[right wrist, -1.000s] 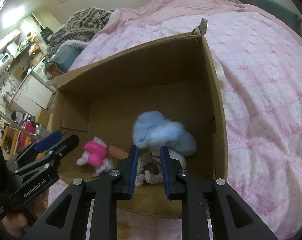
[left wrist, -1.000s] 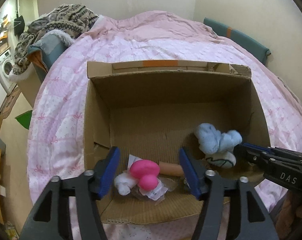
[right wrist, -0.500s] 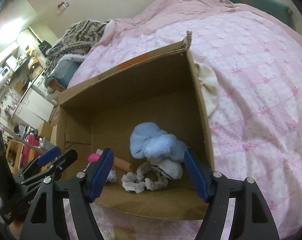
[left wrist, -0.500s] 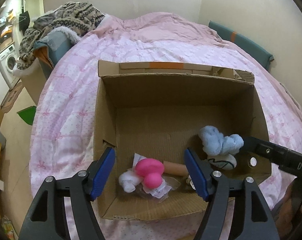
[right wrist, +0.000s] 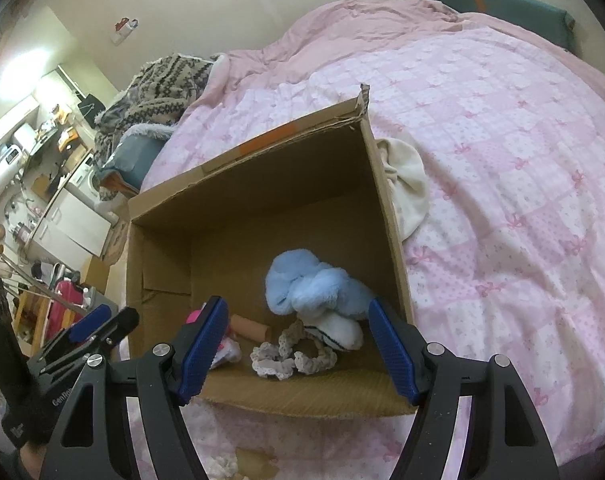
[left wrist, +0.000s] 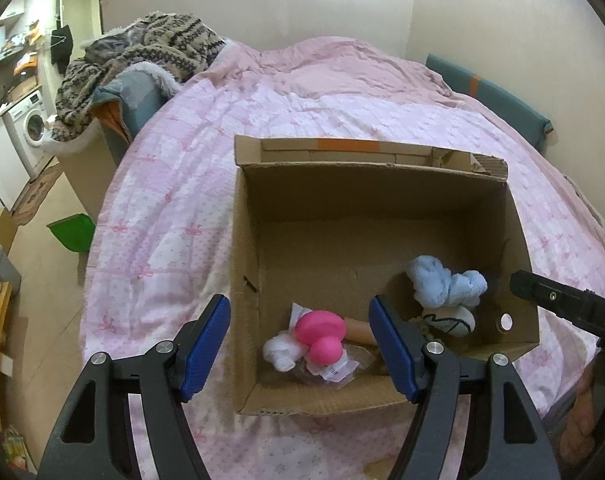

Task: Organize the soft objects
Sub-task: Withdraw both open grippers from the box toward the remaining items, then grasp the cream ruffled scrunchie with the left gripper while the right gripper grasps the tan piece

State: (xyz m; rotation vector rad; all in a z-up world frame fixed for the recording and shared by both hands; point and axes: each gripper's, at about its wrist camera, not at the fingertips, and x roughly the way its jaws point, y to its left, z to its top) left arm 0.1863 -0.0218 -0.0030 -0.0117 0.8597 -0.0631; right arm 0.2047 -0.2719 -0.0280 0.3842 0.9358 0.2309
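Note:
An open cardboard box (left wrist: pixel 374 200) (right wrist: pixel 262 184) sits on the pink bed. Inside lie a fluffy light-blue item (left wrist: pixel 446 286) (right wrist: pixel 310 284), a white sock (left wrist: pixel 448 320) (right wrist: pixel 336 330), a crochet scrunchie (right wrist: pixel 292 354), a pink-and-white plush toy (left wrist: pixel 316 336) and a tan tube (right wrist: pixel 250 328). My left gripper (left wrist: pixel 300 350) is open and empty, above the box's near edge. My right gripper (right wrist: pixel 294 354) is open and empty, above the near right corner of the box. A cream cloth (right wrist: pixel 406 184) lies on the bed just right of the box.
The pink quilt (left wrist: pixel 174 208) covers the bed. A patterned knit blanket (left wrist: pixel 142 48) is piled at the far left. A teal headboard (left wrist: pixel 486 96) runs along the wall. Floor clutter and a washing machine (left wrist: pixel 30 128) are off the left edge.
My right gripper opened and let go of the light-blue fluffy item, which now lies in the box. Both grippers pulled up and back from the box.

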